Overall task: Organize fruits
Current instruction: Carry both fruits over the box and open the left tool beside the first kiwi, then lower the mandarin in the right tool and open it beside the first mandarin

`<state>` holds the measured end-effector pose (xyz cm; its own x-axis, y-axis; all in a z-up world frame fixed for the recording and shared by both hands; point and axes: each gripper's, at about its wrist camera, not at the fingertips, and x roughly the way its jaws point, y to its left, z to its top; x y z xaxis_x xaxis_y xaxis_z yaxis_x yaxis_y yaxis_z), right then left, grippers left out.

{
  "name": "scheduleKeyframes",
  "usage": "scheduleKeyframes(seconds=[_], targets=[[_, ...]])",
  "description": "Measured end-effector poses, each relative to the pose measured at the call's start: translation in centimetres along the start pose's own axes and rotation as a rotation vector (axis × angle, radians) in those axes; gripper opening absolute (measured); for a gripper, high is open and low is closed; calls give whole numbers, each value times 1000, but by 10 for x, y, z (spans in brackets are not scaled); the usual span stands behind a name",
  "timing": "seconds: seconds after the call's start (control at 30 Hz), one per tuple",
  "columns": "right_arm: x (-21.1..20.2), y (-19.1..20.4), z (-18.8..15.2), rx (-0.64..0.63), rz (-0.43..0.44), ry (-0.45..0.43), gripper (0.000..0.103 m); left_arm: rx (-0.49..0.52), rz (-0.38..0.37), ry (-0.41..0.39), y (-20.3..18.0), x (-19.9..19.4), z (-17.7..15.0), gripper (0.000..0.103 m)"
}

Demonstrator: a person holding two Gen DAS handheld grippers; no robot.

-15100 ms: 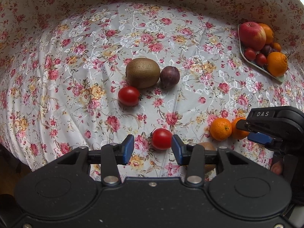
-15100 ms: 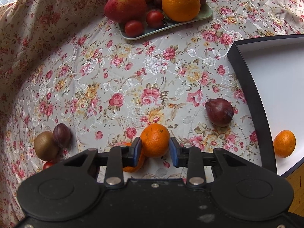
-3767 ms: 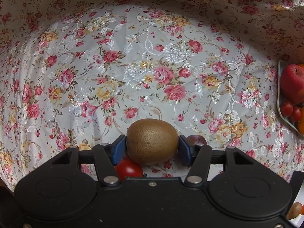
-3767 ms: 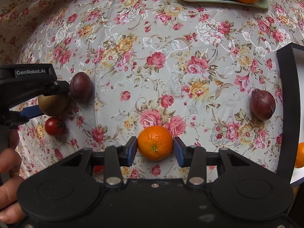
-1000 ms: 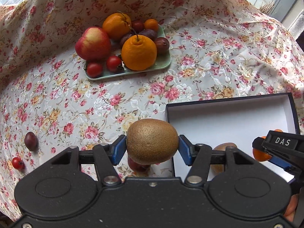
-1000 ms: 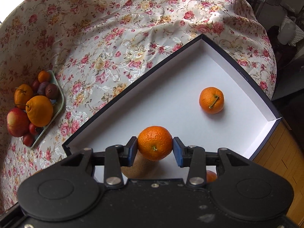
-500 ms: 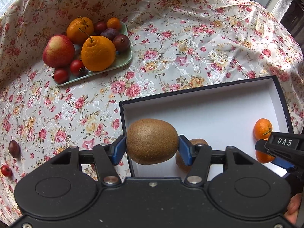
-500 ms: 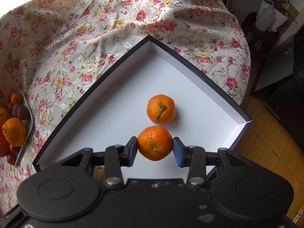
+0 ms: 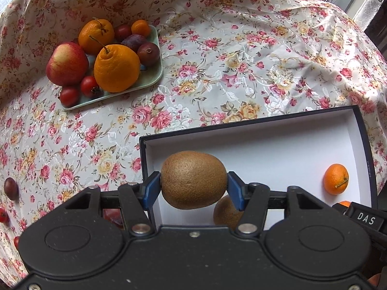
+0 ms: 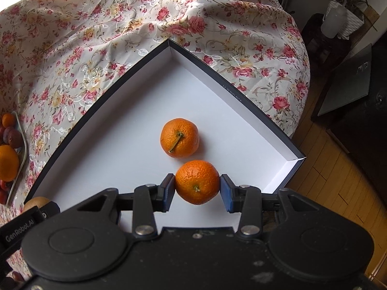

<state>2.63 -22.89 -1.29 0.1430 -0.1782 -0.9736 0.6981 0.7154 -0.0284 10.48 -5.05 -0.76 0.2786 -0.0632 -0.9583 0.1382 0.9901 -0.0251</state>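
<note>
Step in hand: drop-off, both grippers loaded over the shallow white box with the dark rim [image 9: 266, 125], which is my landmark. Left gripper [image 9: 193, 191] is clamped on a fuzzy brown kiwi [image 9: 193, 182], hanging over the box's left end, just inside the corner. Right gripper [image 10: 197, 189] is clamped on a small orange mandarin [image 10: 197, 181] over the right end of the box. Next move, as I judge it: lower each fruit to the box floor next to its like, then open the jaws; round fruit may roll. Contents: box holds a second kiwi [image 9: 226, 211] under the left gripper and a stemmed mandarin [image 10: 180, 136] just beyond the held one. Far left of the box, the pale green tray [image 9: 154, 77] holds an apple, large oranges, plums, tomatoes. A dark plum [image 9: 11, 188] and tomatoes lie loose on the floral tablecloth [image 9: 217, 60], left of the box.
</note>
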Motion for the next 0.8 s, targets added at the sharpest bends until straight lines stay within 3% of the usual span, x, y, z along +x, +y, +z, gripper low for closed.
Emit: scheduleKeyframes(seconds=[0.57, 0.8], targets=[[2, -3, 1, 6, 13, 22, 42, 5, -24, 27, -5, 7, 1, 62], [0, -3, 0, 5, -6, 9, 42, 35, -13, -45, -10, -6, 2, 62]])
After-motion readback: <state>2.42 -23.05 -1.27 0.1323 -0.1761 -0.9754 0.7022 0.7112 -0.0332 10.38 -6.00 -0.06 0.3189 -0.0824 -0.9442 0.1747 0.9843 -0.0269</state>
